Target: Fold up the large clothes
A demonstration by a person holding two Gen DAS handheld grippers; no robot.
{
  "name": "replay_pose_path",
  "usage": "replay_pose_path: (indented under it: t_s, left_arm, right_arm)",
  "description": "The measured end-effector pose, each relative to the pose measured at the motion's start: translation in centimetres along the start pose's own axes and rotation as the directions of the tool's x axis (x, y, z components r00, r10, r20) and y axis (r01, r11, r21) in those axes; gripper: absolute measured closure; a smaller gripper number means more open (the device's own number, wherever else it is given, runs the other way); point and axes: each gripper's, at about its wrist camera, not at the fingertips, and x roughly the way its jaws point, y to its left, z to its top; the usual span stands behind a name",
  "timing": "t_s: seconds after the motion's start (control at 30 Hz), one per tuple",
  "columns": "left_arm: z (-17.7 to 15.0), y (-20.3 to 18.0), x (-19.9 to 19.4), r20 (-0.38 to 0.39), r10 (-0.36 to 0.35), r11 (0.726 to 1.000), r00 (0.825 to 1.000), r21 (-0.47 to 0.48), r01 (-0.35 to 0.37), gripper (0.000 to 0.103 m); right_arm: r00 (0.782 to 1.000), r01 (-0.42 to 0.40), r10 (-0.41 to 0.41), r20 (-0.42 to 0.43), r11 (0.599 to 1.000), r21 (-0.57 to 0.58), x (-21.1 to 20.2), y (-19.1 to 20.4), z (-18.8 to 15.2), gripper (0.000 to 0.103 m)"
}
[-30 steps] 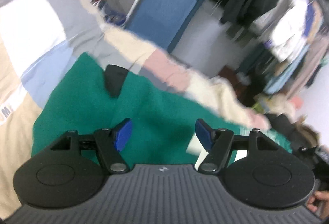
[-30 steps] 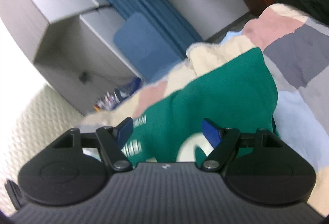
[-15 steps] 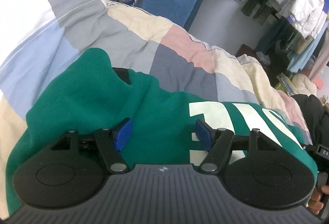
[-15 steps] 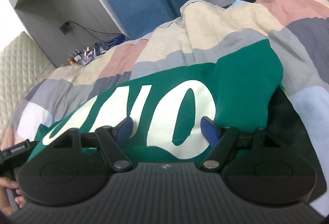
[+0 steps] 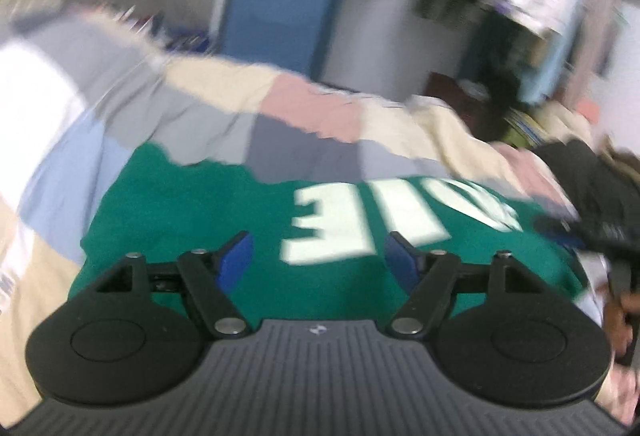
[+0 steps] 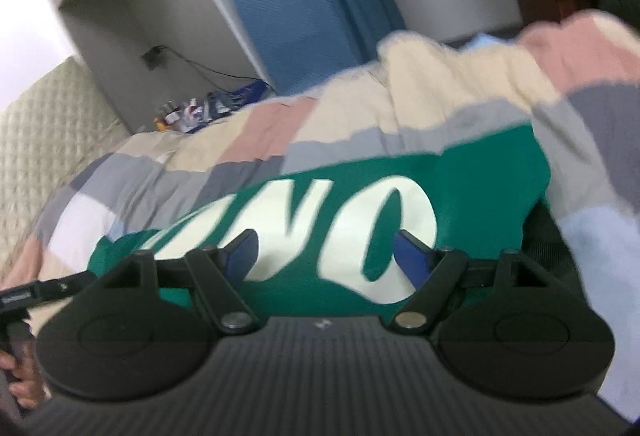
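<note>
Both tools back over the shirt, nothing gripped

Since a second ago the views have swung level: left gripper (image 5: 318, 256) and right gripper (image 6: 325, 254) hover spread wide over the green shirt (image 5: 224, 220), flat mid-quilt (image 5: 192, 108), folding not begun.

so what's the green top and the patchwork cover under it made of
Green top: looks like soft matte knit, maybe fleece or sweatshirt cotton, with flat cream printed letters. Patchwork cover: seemingly padded woven cotton, puffy and wrinkled. Blur leaves both uncertain.

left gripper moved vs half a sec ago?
Yes. In the left wrist view the left gripper shifted: the blue pad slid right and the green shirt sits lower.
</note>
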Motion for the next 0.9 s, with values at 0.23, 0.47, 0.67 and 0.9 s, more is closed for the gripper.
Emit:
replay_pose_path:
  t_s: [0.23, 0.47, 0.67, 0.9]
  left_arm:
    - [-3.4, -6.7, -1.9, -0.021, -0.048, 0.962, 0.999, 0.270, 0.052, 0.016]
    - [-6.5, -9.7, 1.1, -0.006, 0.121, 0.865, 0.993, 0.492, -0.102, 0.014]
    - [-6.0, -6.7, 2.2, -0.071, 0.211, 0.892, 0.975, 0.422, -0.162, 0.012]
    - [-5.3, -3.2, 1.5, -0.110, 0.288, 0.893, 0.951, 0.390, -0.225, 0.012]
  right_arm:
    - [0.997, -0.069, 0.055, -0.052, 0.947, -0.313, -3.7, 4.3, -1.8, 0.024]
    - [0.980, 0.101, -0.174, -0.098, 0.854, -0.510, -0.1, 5.1, -4.3, 0.024]
    - [0.973, 0.142, -0.211, -0.096, 0.870, -0.473, 1.7, 3.0, -4.3, 0.017]
    - [0.974, 0.178, -0.220, -0.044, 0.877, -0.447, 0.8, 3.8, -3.7, 0.060]
